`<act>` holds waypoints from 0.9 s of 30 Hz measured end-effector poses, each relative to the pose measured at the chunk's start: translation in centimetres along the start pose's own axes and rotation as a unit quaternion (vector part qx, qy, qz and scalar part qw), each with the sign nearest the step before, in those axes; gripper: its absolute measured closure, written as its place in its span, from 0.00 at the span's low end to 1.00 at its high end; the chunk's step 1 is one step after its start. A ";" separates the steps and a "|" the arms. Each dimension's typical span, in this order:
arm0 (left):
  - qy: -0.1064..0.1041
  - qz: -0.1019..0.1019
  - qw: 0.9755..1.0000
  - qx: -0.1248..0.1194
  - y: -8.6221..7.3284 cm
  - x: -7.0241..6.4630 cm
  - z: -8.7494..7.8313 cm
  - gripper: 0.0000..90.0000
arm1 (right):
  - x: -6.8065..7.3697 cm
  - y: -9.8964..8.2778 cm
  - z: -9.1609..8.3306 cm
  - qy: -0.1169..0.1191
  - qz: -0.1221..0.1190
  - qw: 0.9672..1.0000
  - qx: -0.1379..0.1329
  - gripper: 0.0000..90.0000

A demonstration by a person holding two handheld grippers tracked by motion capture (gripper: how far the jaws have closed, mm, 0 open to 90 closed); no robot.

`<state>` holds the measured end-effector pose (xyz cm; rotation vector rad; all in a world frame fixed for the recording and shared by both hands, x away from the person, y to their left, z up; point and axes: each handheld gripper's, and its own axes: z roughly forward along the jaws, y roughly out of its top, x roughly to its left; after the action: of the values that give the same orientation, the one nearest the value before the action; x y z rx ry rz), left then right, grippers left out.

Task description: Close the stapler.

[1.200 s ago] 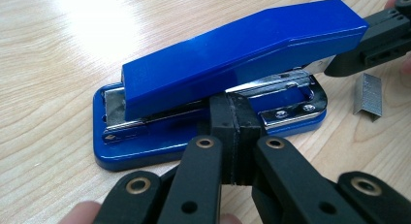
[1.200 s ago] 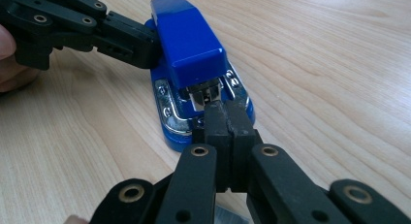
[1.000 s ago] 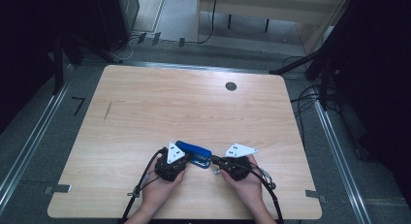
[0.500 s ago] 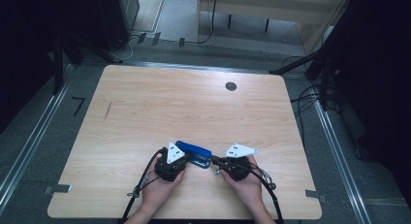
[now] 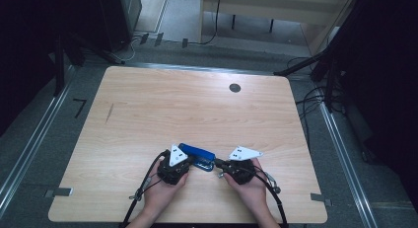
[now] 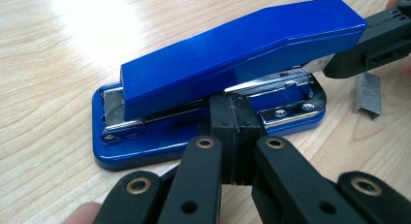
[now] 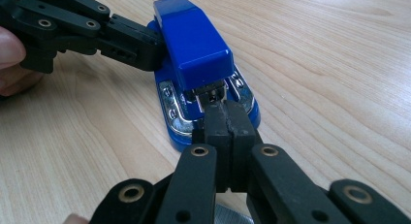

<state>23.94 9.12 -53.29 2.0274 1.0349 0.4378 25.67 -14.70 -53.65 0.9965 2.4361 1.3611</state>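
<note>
Blue stapler (image 5: 197, 154) on wooden table (image 5: 148, 109), left gripper (image 6: 231, 118) closed, right gripper (image 7: 224, 118) closed

Blue stapler (image 5: 197, 155) lies flat on its base near the front edge of the wooden table, between the two hands, its length running diagonally across the table. Glossy blue top arm (image 6: 232, 54) is tilted up from the blue base plate (image 6: 145, 146), exposing the silver metal magazine (image 6: 271, 83). A short strip of staples (image 6: 367, 93) lies on the wood just beside the stapler's raised end.
</note>
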 end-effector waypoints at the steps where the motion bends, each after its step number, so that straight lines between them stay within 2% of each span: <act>1: 0.000 -0.001 1.000 -0.001 0.0 0.0 0.0 1.00 | 0.0 0.0 0.0 0.001 0.003 1.000 -0.003 1.00; 6: 0.000 0.000 1.000 0.000 0.0 0.0 0.0 1.00 | -0.1 0.1 -0.3 0.002 0.008 1.000 -0.014 1.00; 15: -0.004 -0.001 1.000 -0.001 0.0 0.0 0.0 1.00 | 0.4 0.4 -0.5 0.008 -0.005 1.000 -0.020 1.00; 19: -0.005 -0.001 1.000 -0.001 0.0 0.1 0.0 1.00 | 0.6 0.6 -0.8 0.013 0.002 0.999 -0.031 1.00; 27: 0.001 0.008 1.000 -0.002 -0.1 -0.2 0.0 1.00 | 1.1 2.1 -1.4 0.016 -0.010 0.999 -0.049 1.00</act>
<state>23.79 8.98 -53.32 2.0329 1.0183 0.4504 25.20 -14.22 -50.94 0.9311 2.3687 1.4856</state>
